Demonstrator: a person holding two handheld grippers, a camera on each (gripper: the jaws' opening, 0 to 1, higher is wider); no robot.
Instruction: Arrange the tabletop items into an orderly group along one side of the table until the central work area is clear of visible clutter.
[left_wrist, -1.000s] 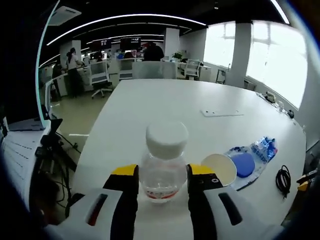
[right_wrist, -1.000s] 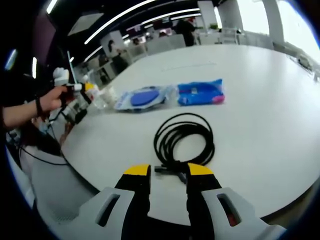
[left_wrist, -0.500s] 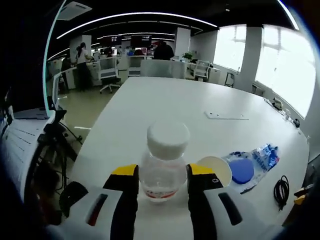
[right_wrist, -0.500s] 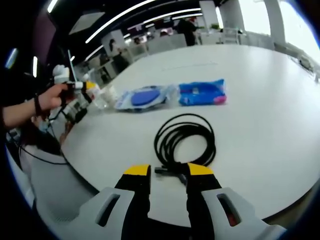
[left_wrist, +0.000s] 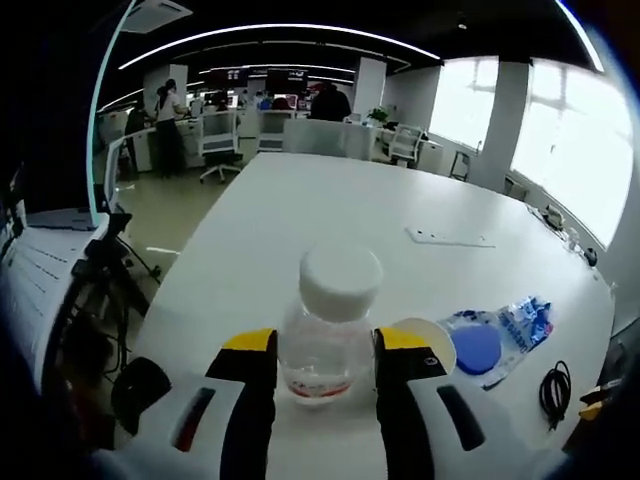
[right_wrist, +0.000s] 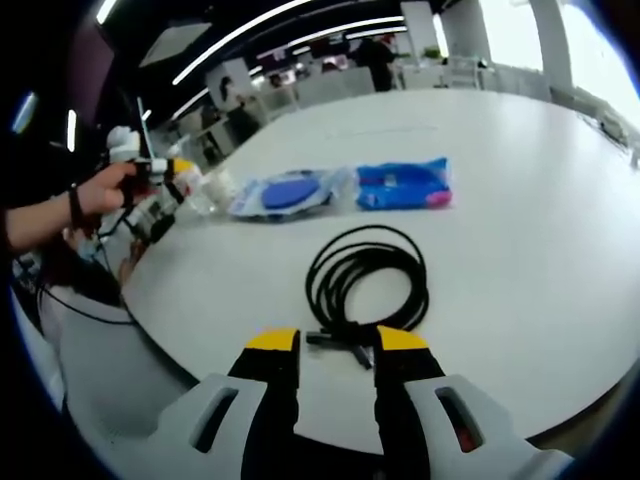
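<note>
Left gripper (left_wrist: 325, 350): we clamp a clear, round plastic bottle (left_wrist: 327, 345) (white cap) at the table's (left_wrist: 330, 205) near edge.
Right gripper (right_wrist: 337, 352): jaws parted, empty, near the black coiled cable (right_wrist: 367, 278).

Both views low over one table (left_wrist: 330, 210); facing crosswise.

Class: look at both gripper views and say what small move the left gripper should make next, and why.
Probably set the bottle down beside the cup: the left gripper is shut on it near the table edge, where the other items already line up.
</note>
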